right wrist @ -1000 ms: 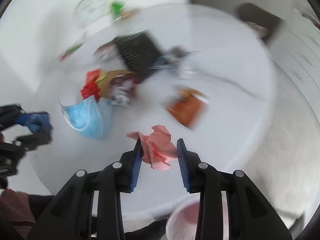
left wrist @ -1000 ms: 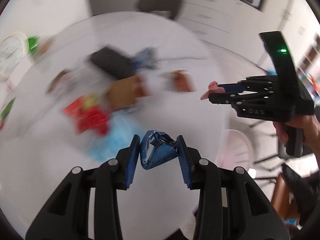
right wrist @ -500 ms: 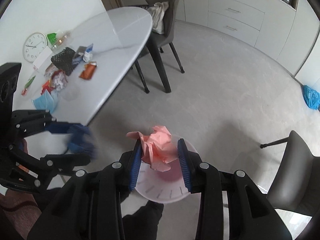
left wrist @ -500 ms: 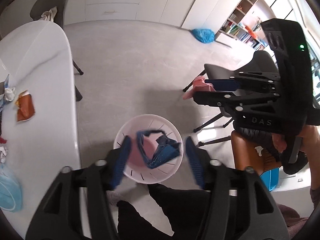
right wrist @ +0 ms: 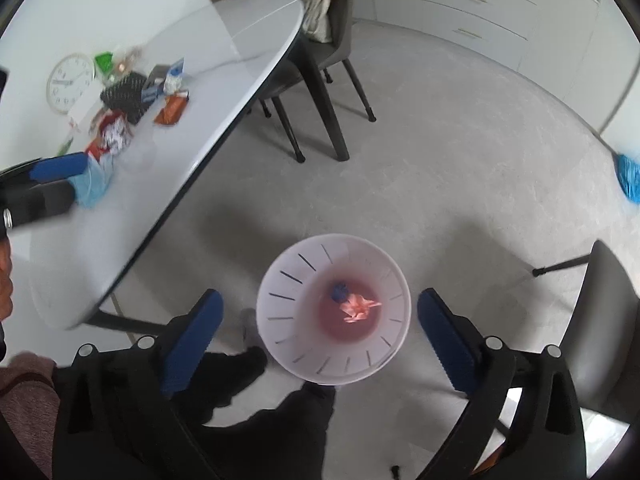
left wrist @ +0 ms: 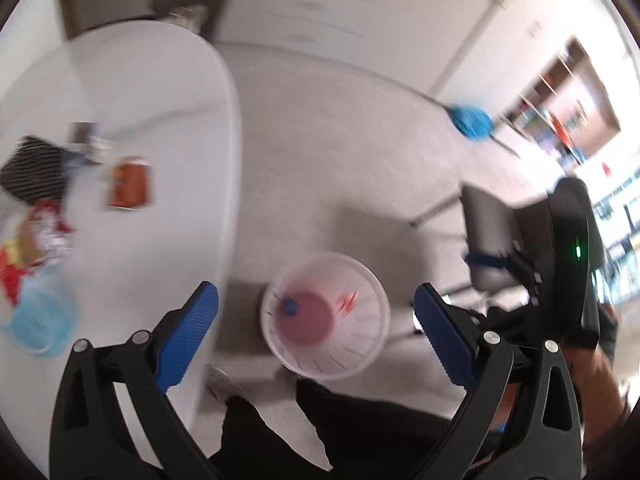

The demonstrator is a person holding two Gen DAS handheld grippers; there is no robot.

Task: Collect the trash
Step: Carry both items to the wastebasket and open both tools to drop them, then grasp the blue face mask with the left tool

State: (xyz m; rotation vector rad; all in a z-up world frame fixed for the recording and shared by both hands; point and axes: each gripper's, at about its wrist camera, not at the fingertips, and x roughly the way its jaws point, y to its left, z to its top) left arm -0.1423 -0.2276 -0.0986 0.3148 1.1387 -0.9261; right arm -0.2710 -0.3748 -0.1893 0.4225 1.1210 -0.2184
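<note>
White oval tabletop (right wrist: pixel 224 80) on the left, pale grey floor (right wrist: pixel 460 152) to the right — both claws spread wide above a bin.

On the tabletop lie a round clock (right wrist: pixel 69 82), a black mesh pouch (right wrist: pixel 125 97), an orange wrapper (right wrist: pixel 172 109), red-and-white crumpled packets (right wrist: pixel 110 136) and a blue face mask (right wrist: pixel 94 180). A dark chair (right wrist: pixel 324 40) stands at the far end, white cabinets (right wrist: pixel 480 4) behind. The left claw (left wrist: pixel 316 316) and right claw (right wrist: pixel 318 312) both hang released, holding nothing, over the white bin (right wrist: pixel 280 280) on the floor; inside it rest a blue scrap (right wrist: pixel 339 291) and a pink crumpled paper (right wrist: pixel 358 306) — side by side. Far right, a blue bag (right wrist: pixel 628 176) sits on the floor.
</note>
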